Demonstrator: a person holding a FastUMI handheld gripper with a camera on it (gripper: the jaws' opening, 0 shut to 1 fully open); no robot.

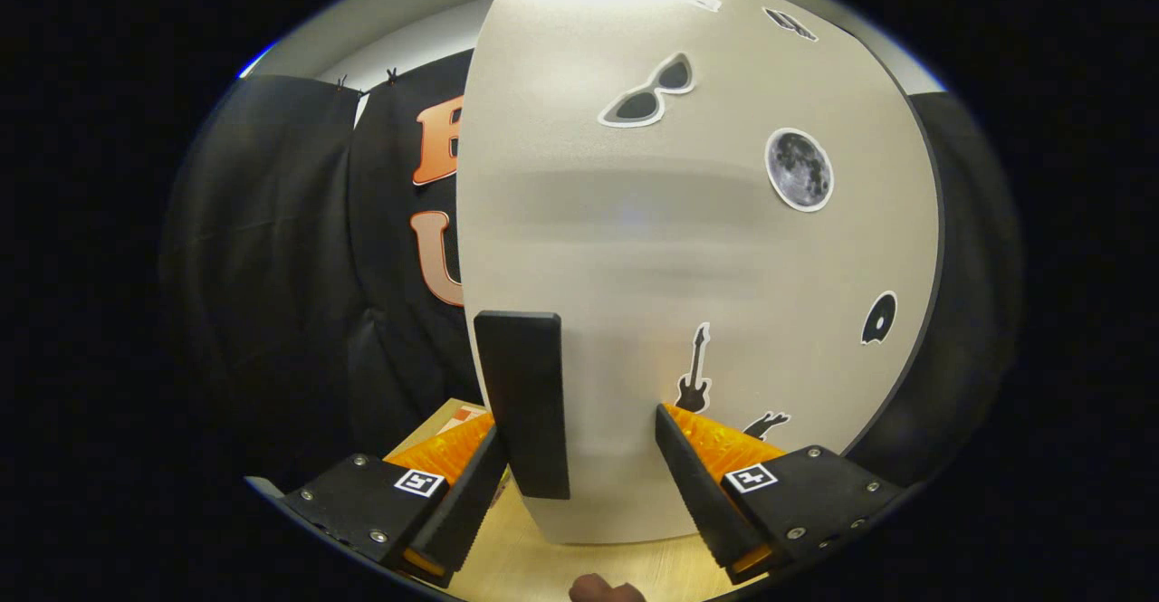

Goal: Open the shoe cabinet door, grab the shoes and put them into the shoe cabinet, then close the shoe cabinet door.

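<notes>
Gripper (579, 457) jaws open, straddling the handle (523, 403) at the cabinet door (706, 249) edge. Door looks stiff, smooth, probably light; the raised handle is the hold point.

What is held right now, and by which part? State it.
Nothing is held. The gripper has its fingers open either side of the black handle on the cabinet door, not pressing on it.

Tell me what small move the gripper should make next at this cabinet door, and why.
Probably close the fingers on the black handle. The gripper is open, with the handle just inside one finger and the cabinet door right ahead. The door's side edge faces the camera, so whether it is shut or partly swung is unclear. Gripping the handle first gives control for moving the door.
</notes>
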